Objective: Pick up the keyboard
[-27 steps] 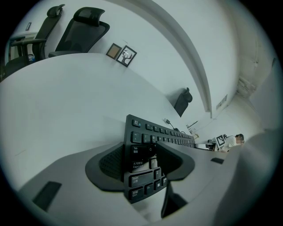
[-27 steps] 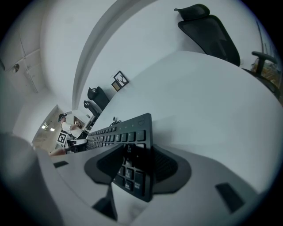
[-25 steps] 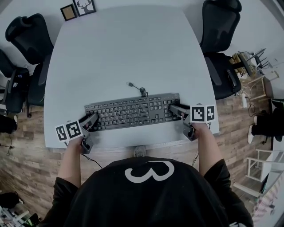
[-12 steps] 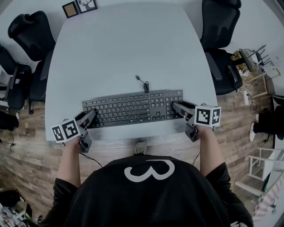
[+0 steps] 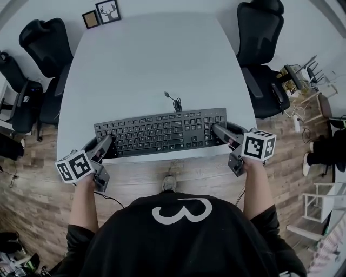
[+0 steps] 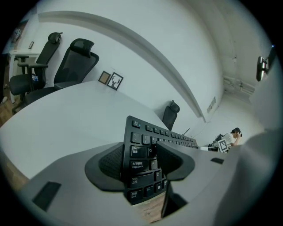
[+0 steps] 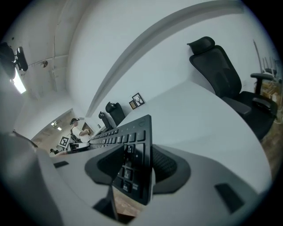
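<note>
The dark keyboard (image 5: pixel 162 132) lies crosswise over the near part of the white table (image 5: pixel 151 65), carried by its two ends. My left gripper (image 5: pixel 105 145) is shut on its left end; in the left gripper view the pads press on the keyboard (image 6: pixel 140 152) from above and below. My right gripper (image 5: pixel 219 130) is shut on the right end, and the right gripper view shows the keyboard's (image 7: pixel 132 137) end clamped between the pads. Its cable (image 5: pixel 173 100) trails onto the table behind it. Wooden floor shows under the keyboard's near edge in both gripper views.
Black office chairs stand at the left (image 5: pixel 46 40) and right (image 5: pixel 259 32) of the table. Two small framed pictures (image 5: pixel 108 11) sit at the far left corner. Clutter lies on the floor at the right (image 5: pixel 297 76).
The keyboard has come up off the table with both grippers and sits nearer the table's front edge. Both grippers have tilted a little, and their grip is unchanged.
</note>
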`<state>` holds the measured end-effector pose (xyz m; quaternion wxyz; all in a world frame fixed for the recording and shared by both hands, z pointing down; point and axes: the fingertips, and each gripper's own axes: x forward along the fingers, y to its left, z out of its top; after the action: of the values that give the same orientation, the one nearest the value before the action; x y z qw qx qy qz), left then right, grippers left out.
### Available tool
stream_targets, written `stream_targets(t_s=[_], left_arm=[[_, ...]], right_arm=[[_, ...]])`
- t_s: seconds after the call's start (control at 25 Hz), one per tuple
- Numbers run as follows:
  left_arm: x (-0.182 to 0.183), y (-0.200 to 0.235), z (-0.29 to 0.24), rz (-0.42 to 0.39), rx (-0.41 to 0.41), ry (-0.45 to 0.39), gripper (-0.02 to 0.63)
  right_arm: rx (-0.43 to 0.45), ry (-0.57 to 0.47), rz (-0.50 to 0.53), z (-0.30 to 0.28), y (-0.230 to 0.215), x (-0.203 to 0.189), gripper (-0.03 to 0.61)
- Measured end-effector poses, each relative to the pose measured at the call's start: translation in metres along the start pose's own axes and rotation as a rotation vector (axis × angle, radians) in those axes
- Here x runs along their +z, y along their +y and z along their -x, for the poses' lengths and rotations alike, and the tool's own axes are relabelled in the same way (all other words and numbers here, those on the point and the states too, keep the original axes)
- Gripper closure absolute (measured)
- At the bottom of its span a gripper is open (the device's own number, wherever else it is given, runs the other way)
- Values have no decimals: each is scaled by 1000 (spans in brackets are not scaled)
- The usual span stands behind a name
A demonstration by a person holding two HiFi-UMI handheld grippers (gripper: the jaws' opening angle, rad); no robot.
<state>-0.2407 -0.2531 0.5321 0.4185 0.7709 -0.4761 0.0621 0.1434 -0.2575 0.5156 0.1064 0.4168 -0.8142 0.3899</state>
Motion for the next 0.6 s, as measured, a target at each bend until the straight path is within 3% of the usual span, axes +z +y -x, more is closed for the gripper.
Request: stream_targets(t_s=[0.6], left_arm=[[-1, 4, -2, -21, -83, -121, 388]], right_arm=[[-25, -128, 103, 16, 18, 14, 397]])
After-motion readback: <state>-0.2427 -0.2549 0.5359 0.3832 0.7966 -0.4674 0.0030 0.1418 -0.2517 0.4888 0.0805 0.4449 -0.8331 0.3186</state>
